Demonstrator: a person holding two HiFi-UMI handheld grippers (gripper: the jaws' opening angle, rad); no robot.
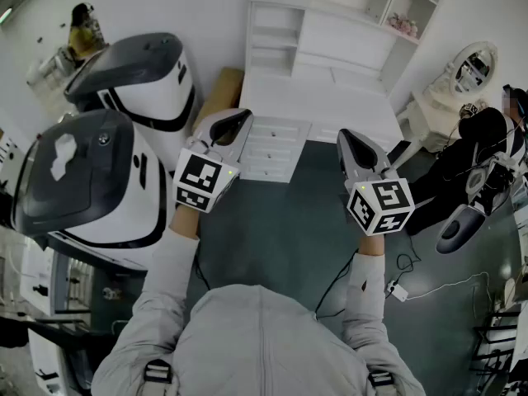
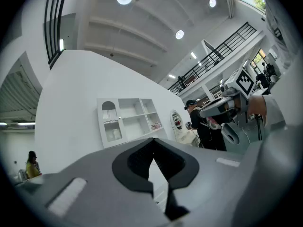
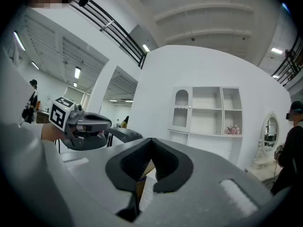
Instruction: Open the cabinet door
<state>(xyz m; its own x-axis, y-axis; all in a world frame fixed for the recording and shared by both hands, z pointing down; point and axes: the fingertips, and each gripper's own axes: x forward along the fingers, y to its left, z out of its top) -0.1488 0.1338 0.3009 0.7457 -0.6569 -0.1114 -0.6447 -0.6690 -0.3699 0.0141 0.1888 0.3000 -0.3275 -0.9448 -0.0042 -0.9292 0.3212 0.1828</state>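
The cabinet (image 1: 330, 40) is standing well ahead, its arched door (image 3: 181, 109) at upper left looking shut (handle too small to see). Left gripper (image 1: 235, 122) and right gripper (image 1: 353, 139) are hovering clenched on nothing, so I'm guessing approach step: walking up, then opening one for the door.

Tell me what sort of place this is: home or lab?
Probably a test hall staged as a bedroom, not a home: white shelved cabinet, black-railed mezzanine under a high ceiling, bulky white-and-grey machines alongside.
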